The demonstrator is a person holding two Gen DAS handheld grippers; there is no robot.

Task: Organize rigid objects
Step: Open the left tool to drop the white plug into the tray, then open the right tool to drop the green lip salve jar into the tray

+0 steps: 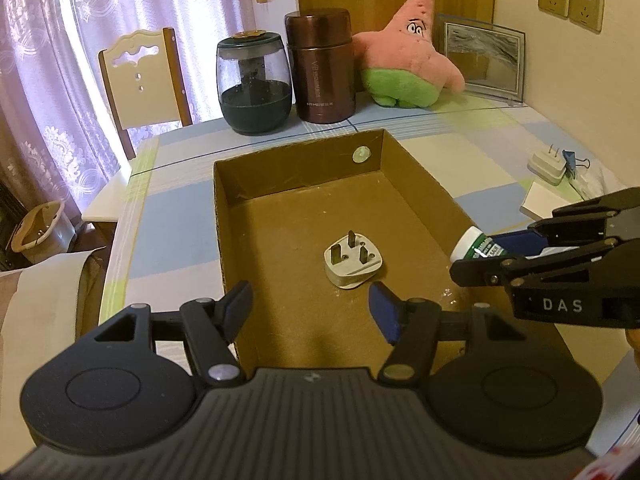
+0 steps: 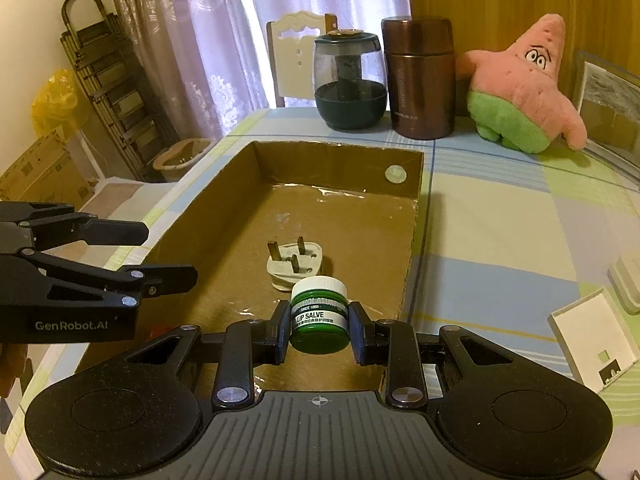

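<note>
My right claw [image 2: 319, 328] pinches the lip salve jar [image 2: 319, 312] just above the cardboard box [image 2: 340, 160], near the plug [image 2: 294, 266], left claw [image 1: 310, 308] spread empty; dropping early could bounce it onto the prongs.

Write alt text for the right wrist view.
The right gripper clamps a small green lip-salve jar with a white lid above an open brown cardboard box, where a white three-pin plug lies. The open left gripper hovers beside it.
</note>
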